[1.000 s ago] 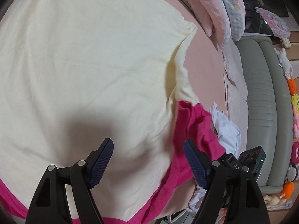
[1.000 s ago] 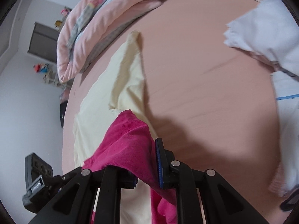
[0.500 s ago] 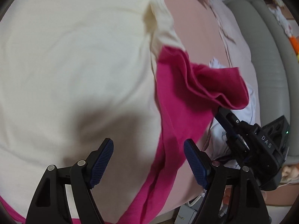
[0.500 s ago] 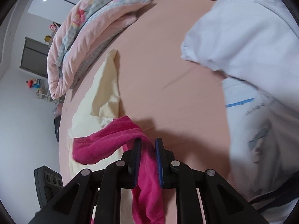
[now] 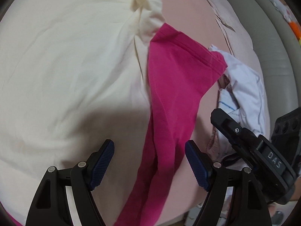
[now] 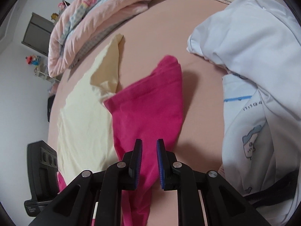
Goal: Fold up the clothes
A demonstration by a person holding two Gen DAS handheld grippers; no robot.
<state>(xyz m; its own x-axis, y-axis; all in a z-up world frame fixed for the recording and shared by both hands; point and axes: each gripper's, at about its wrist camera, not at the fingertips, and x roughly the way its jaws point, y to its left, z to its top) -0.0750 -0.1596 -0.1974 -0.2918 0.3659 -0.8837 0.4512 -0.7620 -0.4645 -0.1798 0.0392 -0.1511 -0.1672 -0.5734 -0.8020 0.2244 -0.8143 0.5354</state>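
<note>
A cream shirt (image 5: 65,66) lies spread on the pink bed, also seen in the right wrist view (image 6: 84,116). Beside and under it lies a magenta garment (image 5: 175,86), its sleeve spread flat on the sheet (image 6: 150,103). My left gripper (image 5: 149,162) is open and empty, hovering over the cream shirt's edge and the magenta cloth. My right gripper (image 6: 148,160) has its jaws a little apart above the magenta sleeve, no longer clamping it; it shows in the left wrist view (image 5: 244,137) at the right.
A pile of white clothes (image 6: 254,66) lies at the right, also in the left wrist view (image 5: 242,82). A rolled pink quilt (image 6: 90,20) lies at the far side. A grey padded bed frame (image 5: 272,47) runs along the right edge.
My right gripper pulled the magenta sleeve out to the right, laid it flat and opened its jaws off it. My left gripper stayed open and shifted toward the magenta cloth.
</note>
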